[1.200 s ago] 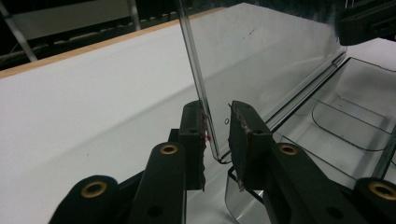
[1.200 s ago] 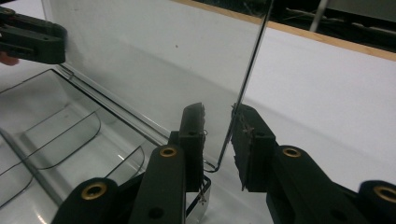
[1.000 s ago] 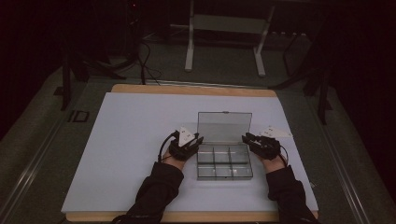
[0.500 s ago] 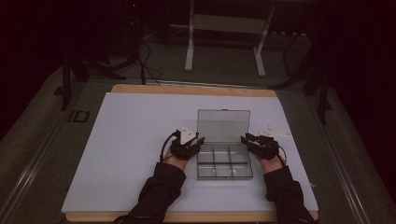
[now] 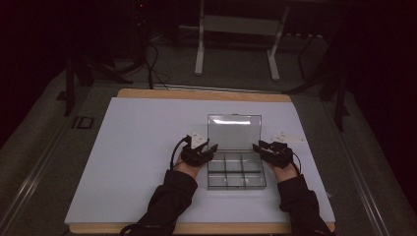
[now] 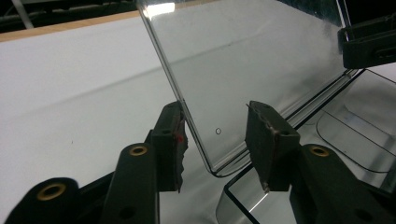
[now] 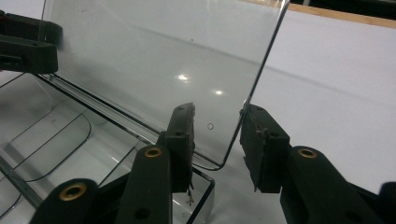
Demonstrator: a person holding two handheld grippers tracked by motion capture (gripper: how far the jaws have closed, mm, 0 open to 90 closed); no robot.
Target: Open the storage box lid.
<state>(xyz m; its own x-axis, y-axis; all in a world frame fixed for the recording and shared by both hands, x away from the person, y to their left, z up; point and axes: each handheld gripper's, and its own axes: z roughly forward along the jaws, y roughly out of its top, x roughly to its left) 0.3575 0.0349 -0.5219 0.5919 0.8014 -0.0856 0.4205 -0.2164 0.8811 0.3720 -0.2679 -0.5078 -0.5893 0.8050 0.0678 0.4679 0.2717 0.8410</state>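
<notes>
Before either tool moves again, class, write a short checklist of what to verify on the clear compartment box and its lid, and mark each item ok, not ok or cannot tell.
1. Lid is raised from the box: ok, it stands roughly upright at the back.
2. Left tool straddles the lid's edge near the hinge corner: ok.
3. Right tool straddles the opposite edge: ok.
4. Jaws clamped on the lid: not ok, both sets stand apart with gaps.
5. Compartments free of loose parts: ok, as far as the high view shows.
6. Box sits flat on the white table: ok.
</notes>
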